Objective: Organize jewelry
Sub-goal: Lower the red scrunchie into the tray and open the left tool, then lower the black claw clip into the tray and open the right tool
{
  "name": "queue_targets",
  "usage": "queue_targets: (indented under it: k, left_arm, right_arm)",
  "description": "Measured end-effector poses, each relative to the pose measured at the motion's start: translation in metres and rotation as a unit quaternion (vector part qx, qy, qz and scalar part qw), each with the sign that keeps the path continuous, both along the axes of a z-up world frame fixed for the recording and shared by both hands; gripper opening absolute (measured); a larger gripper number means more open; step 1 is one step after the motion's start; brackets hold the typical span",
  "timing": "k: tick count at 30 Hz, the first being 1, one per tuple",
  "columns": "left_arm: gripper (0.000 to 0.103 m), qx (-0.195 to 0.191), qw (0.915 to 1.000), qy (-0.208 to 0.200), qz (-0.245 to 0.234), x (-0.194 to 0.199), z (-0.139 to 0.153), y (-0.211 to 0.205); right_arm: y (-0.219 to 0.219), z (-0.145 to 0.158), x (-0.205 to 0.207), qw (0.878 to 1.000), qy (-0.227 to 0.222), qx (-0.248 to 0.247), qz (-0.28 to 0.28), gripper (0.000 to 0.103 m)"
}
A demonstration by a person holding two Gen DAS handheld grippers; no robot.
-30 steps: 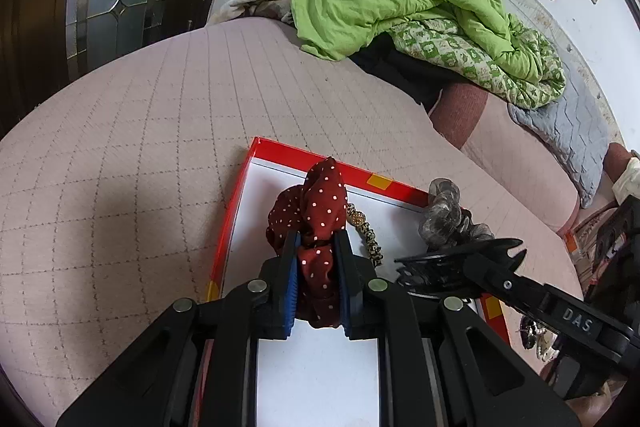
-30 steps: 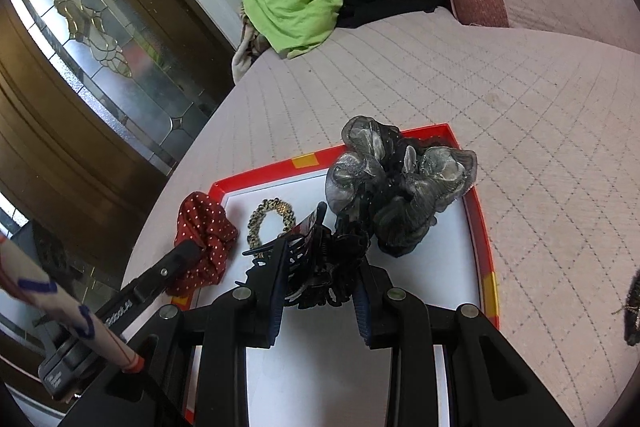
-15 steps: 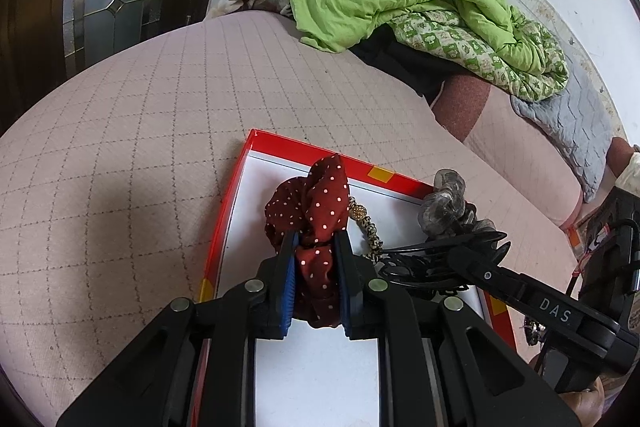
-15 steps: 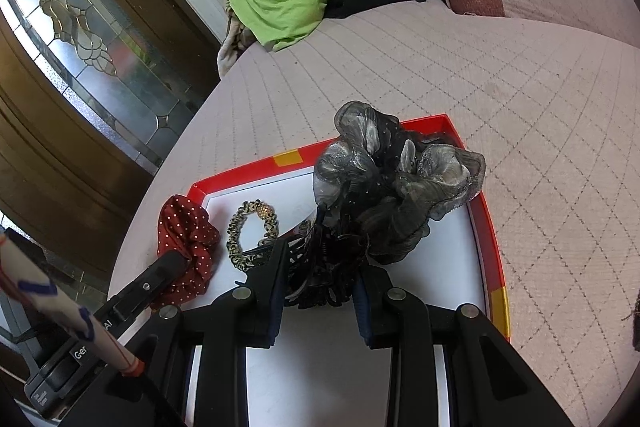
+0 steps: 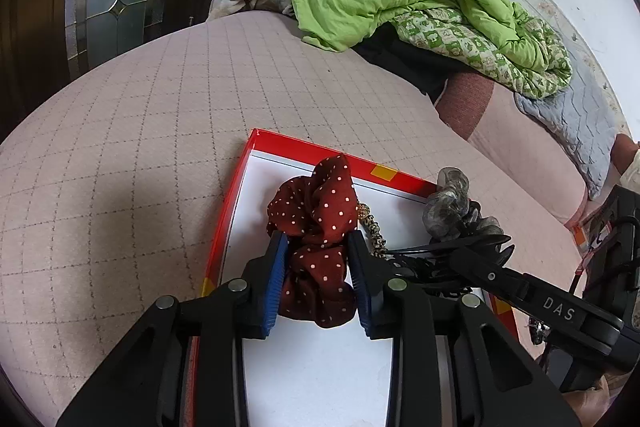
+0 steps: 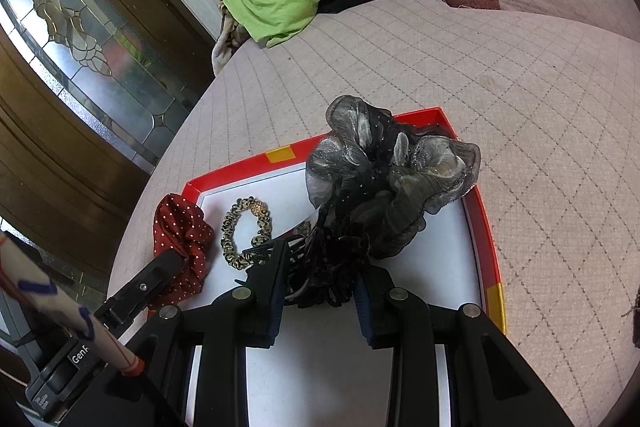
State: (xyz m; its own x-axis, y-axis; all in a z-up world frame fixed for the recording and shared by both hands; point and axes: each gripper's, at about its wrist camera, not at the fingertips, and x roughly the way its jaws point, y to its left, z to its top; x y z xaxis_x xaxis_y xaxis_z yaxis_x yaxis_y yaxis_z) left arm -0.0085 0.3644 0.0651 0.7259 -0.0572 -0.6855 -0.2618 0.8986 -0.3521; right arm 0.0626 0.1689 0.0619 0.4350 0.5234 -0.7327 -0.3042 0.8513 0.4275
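Tray: shallow red-rimmed cardboard tray with a white floor point(image 5: 236, 203), lying on the pink quilted bed cover point(image 5: 132, 155); we see it at lower centre of both views.

Item, left: dark red white-dotted fabric scrunchie point(image 5: 316, 223), between the blue pads of the left gripper point(image 5: 318, 279), over the tray's left part. In the left wrist view it lies straight ahead of the tool, its long axis running up the frame, bunched end pointing to the tray's far rim.

Left gripper, state: its jaws are opening; the cloth sits between them, and we judge the pads are letting it go (the fabric bulges freely below them).

Item, right: grey-black sheer organza scrunchie point(image 6: 392, 179) with a black plastic claw clip point(image 6: 320, 267), bunched together over the tray's right part. Long axis runs from the lower centre to the upper right of the right wrist view, frill pointing to the far right corner.

Right gripper point(image 6: 320, 303), state: pinching the black clip and the scrunchie's dark base.

Item, loose: leopard-print elastic hair tie with gold beads point(image 6: 246, 231), flat on the tray floor, between the two scrunchies; nearer the left gripper (our judgement).

Coming move: we judge a release onto the tray floor, directly beneath each tool.
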Motion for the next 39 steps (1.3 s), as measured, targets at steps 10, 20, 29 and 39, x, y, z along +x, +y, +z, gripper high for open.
queue_targets:
  k: [10,20,29,39]
  left_arm:
    - [0.04,0.01,0.9999,-0.003,0.005,-0.004,0.002,0.001]
    - [0.047,0.027,0.9994,-0.016,0.014,-0.009,0.011,-0.002]
    - [0.051,0.063,0.9972,-0.035,0.02,-0.013,0.022,-0.012]
    - [0.052,0.087,0.995,-0.039,0.027,-0.015,0.029,-0.014]
  right_arm:
    - [-0.003,0.005,-0.002,1.0,-0.001,0.003,-0.002,0.043]
    - [-0.011,0.018,-0.01,1.0,-0.01,0.006,-0.003,0.046]
    - [-0.021,0.031,-0.019,1.0,-0.024,0.008,-0.007,0.048]
    - [-0.03,0.04,-0.025,0.999,-0.029,0.015,-0.008,0.048]
